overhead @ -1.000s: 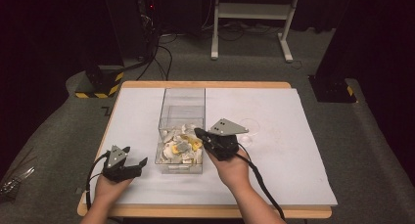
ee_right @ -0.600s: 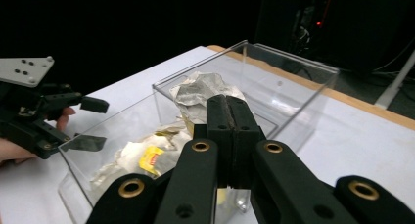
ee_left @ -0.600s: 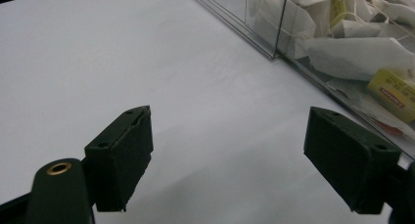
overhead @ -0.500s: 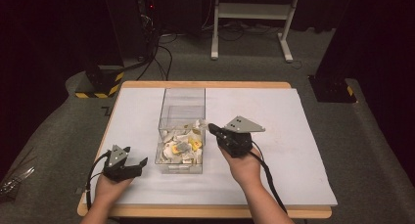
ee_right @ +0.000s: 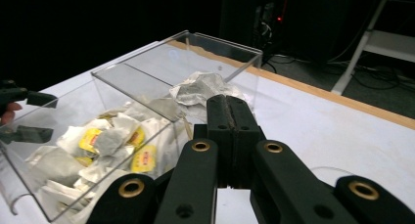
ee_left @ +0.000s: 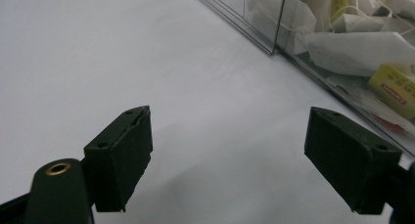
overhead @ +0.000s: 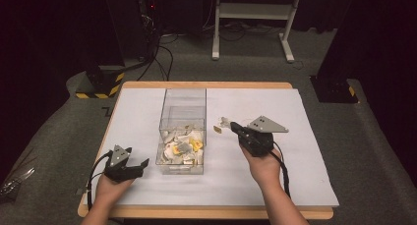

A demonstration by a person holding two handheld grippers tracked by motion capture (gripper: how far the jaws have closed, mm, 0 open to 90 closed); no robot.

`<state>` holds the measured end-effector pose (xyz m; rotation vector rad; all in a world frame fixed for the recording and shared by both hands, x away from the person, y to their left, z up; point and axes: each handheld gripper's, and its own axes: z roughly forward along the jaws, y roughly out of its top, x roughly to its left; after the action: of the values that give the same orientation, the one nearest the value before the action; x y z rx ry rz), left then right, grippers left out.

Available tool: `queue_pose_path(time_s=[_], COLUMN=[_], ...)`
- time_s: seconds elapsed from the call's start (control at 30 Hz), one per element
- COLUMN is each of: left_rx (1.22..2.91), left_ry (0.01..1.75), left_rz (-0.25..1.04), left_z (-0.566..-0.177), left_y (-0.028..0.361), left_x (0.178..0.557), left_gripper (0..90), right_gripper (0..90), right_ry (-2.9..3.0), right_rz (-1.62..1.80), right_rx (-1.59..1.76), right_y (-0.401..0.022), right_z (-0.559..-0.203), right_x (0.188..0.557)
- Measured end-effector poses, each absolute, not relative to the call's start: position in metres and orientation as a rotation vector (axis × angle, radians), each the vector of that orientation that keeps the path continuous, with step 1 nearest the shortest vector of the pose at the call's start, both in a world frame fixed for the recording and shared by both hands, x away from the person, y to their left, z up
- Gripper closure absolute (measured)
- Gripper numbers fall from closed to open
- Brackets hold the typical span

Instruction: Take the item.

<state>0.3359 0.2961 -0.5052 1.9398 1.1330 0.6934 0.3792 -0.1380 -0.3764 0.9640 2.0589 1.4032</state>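
Note:
A clear plastic box (overhead: pixel 183 103) stands on the white sheet, its near half holding a heap of tea bags (overhead: pixel 183 147) with yellow tags. My right gripper (overhead: pixel 234 127) is just right of the box, jaws shut on a crumpled grey-white tea bag (overhead: pixel 224 121); a yellow tag (overhead: pixel 217 129) hangs below it. In the right gripper view the tea bag (ee_right: pixel 198 89) sits at the tips of the shut gripper (ee_right: pixel 229 105), with the box (ee_right: pixel 222 41) behind. My left gripper (overhead: pixel 137 156) rests open at the box's near left corner. Its view shows the gripper (ee_left: pixel 230 136) with nothing between the jaws.
The white sheet (overhead: pixel 300 176) covers a wooden table with bare room right of the box and along the front. On the dark floor beyond stand a white frame (overhead: pixel 255 18), cables and black bases with yellow stripes (overhead: pixel 101 85).
My right gripper has moved right, away from the box, carrying the tea bag out with it. The left gripper has stayed where it was.

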Motion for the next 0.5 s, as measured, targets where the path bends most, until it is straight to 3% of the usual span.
queue_pose_path(time_s=[0.5], left_rx=[1.934], left_ry=[1.119], left_rz=[0.696], left_z=[-0.505], left_y=[0.297], left_x=[0.335], left_gripper=[18.6], right_gripper=[90.0], right_ry=[2.015], right_rz=[1.365], right_rx=[1.053], right_y=[-0.161], right_z=[-0.378], right_x=[0.392])
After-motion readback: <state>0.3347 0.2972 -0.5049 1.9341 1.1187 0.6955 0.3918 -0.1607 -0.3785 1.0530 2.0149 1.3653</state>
